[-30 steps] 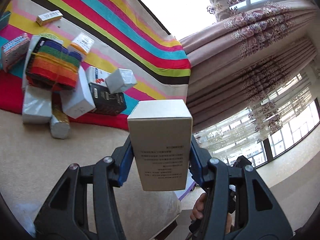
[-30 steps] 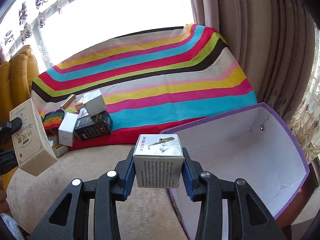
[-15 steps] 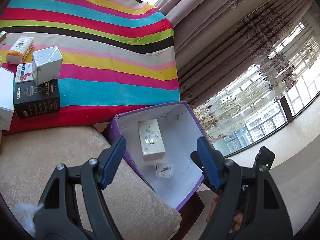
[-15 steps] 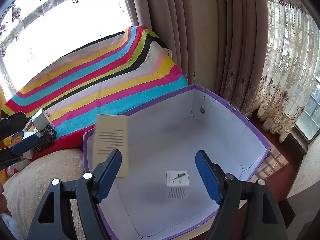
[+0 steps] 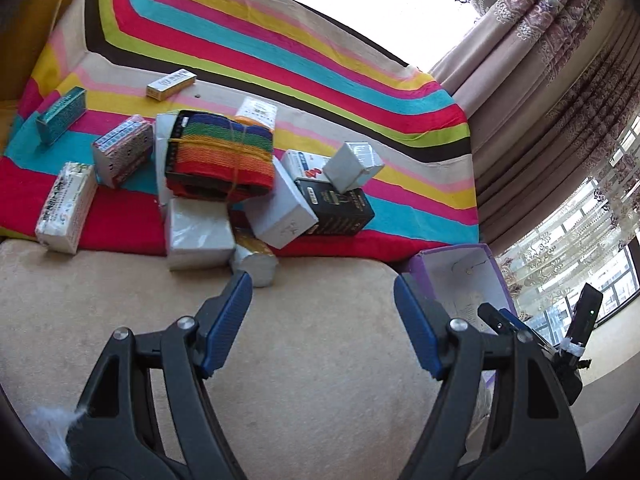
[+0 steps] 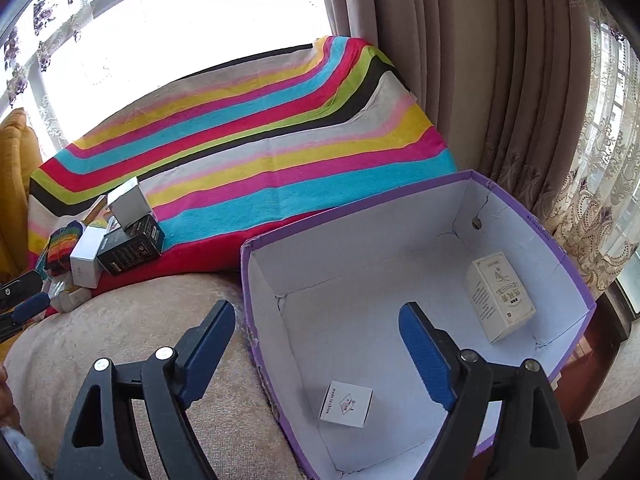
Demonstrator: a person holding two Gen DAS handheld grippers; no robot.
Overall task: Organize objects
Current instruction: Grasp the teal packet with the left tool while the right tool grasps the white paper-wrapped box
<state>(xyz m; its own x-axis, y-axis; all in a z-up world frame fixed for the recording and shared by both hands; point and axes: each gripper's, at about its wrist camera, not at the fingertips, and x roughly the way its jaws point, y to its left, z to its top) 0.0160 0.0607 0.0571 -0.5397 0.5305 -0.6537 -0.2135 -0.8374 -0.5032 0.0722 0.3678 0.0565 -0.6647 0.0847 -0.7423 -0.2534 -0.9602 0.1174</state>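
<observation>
Purple-rimmed bin [image 6: 560, 252] holds 2 boxes now, cream carton [image 6: 500, 300] and small white cube [image 6: 346, 402]; the pile [image 5: 224, 176] on the striped blanket [image 5: 280, 60] waits. Left gripper [image 5: 322, 320] spread empty; right gripper [image 6: 316, 344] just opened, empty.

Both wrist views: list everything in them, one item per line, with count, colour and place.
bin: one, purple outside, white inside, beside the cushion
tall box: one, cream, lying in the bin
cube box: one, white, on the bin floor
blanket: one, rainbow-striped, behind the cushion
loose boxes: about a dozen, mostly white or silver, heaped on the blanket
black box: one, in that heap
mesh bundle: one, rainbow, atop the heap
cushion: one, beige, nearest
curtains: brownish, by the windows
left claw: open, empty
right claw: open, empty
</observation>
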